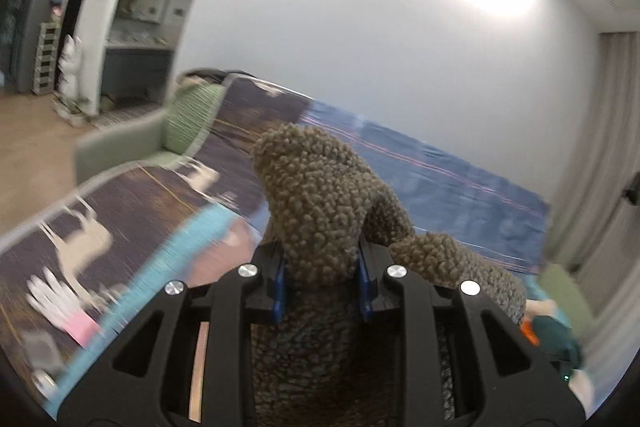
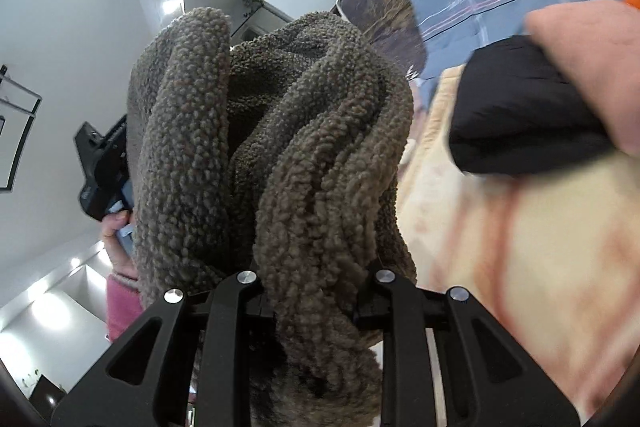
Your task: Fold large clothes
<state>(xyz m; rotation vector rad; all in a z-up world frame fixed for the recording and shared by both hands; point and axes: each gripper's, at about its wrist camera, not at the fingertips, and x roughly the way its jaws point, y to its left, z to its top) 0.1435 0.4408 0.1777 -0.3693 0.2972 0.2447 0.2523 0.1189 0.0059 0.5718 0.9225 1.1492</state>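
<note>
The person is holding a bulky olive-brown fleece garment [image 1: 320, 195] up in the air with both tools. The left gripper [image 1: 322, 267] is nearly closed, its blue-padded fingers [image 1: 280, 283] pinching a thick fold that is bunching upward toward twelve o'clock of its camera. The right gripper [image 2: 316, 291] is likewise clamped narrow on a gathered roll of the same fleece [image 2: 280, 147], which is filling most of its view; at nine o'clock there, a hand [image 2: 116, 235] in a pink cuff is gripping the other tool.

Beyond the left gripper, from nine to three o'clock, a bed with a patterned dark-and-blue bedspread [image 1: 440, 179] is stretching out, well below the garment. A green cushion [image 1: 192, 115] is sitting at its far end.

This looks like the lift-and-carry step, before any fold. The next move probably calls for spreading the two grips apart and lowering the fleece flat onto the bedspread.
</note>
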